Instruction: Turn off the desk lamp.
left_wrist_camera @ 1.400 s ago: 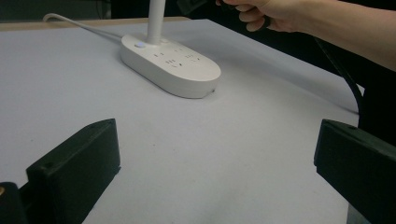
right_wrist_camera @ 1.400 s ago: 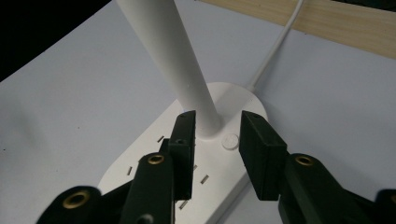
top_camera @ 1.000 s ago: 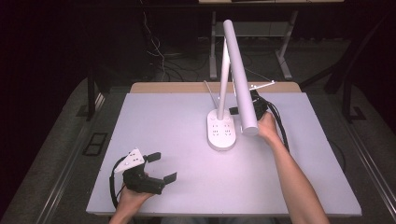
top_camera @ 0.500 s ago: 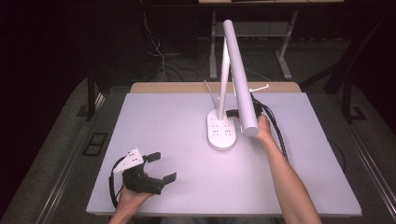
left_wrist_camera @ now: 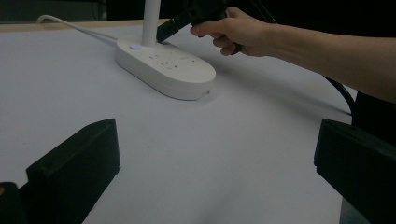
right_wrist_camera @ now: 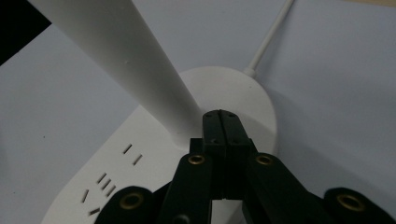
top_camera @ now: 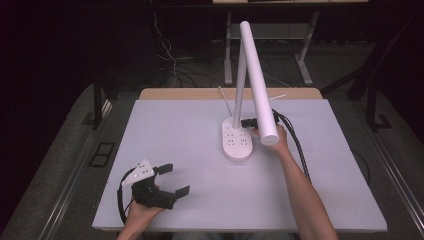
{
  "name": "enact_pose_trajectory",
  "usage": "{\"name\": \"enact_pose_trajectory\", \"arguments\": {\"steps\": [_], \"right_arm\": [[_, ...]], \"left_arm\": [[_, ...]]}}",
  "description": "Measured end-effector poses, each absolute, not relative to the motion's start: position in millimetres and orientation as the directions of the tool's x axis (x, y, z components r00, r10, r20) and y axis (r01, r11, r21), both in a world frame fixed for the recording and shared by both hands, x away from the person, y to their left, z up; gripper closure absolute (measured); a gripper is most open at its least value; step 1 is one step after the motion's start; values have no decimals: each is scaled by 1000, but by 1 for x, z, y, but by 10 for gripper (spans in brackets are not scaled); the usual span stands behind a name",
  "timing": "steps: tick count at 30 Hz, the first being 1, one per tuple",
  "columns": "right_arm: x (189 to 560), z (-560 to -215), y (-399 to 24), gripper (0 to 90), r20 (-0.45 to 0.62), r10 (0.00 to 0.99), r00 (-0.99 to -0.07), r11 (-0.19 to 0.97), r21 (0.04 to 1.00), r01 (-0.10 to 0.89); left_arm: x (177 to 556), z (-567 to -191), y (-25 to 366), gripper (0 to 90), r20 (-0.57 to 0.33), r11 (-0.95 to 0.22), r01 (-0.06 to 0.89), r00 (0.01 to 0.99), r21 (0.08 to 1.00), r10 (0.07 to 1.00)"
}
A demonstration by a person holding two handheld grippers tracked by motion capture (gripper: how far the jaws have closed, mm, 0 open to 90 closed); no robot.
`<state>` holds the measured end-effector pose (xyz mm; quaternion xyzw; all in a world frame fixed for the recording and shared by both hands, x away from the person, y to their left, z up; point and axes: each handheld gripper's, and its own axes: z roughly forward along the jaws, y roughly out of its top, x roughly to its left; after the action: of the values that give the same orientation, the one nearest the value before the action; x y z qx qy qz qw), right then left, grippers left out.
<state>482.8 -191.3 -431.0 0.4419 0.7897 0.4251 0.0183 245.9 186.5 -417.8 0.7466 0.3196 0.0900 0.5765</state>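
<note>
1. The lamp (top_camera: 239,142) stands on the white surface (top_camera: 175,130), a little right of centre and toward the far side in the high view.
2. Its base is a white oval with socket slots on top; a thin post rises from the far end of the base.
3. The lamp head (top_camera: 257,75), a long white tube, slopes from the top of the post down toward the person, and its lower end hangs over the right hand (top_camera: 277,140).
4. A white cord (right_wrist_camera: 268,39) leaves the far end of the base and lies on the surface.
5. The right tool (right_wrist_camera: 222,123) has its jaws pressed together with nothing between them. Its closed tip is at the foot of the post, over the top of the base; whether it touches the base I cannot tell.
6. In the left gripper view a small blue dot (left_wrist_camera: 135,46) sits on the base beside the post, close to that tip.
7. The left tool (top_camera: 172,179) is at the near left corner of the surface, well apart from the lamp. Its jaws stand wide apart and hold nothing.
8. A black cable (top_camera: 295,145) trails from the right tool back along the forearm.
</note>
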Motion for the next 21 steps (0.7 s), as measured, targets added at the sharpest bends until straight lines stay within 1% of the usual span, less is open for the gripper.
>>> {"name": "enact_pose_trajectory", "arguments": {"steps": [4,7,21], "right_arm": [[482,-430,-189,900,335,728,-598,246,687,684],[481,-428,-188,900,307,729,-612,273,689,671],[481,-429,-190,900,321,727,-607,255,695,672]], "left_arm": [[245,-418,186,0,-236,-127,373,780,919,579],[246,-418,187,0,-239,-125,376,777,918,582],[247,-418,187,0,-240,-124,378,775,917,585]]}}
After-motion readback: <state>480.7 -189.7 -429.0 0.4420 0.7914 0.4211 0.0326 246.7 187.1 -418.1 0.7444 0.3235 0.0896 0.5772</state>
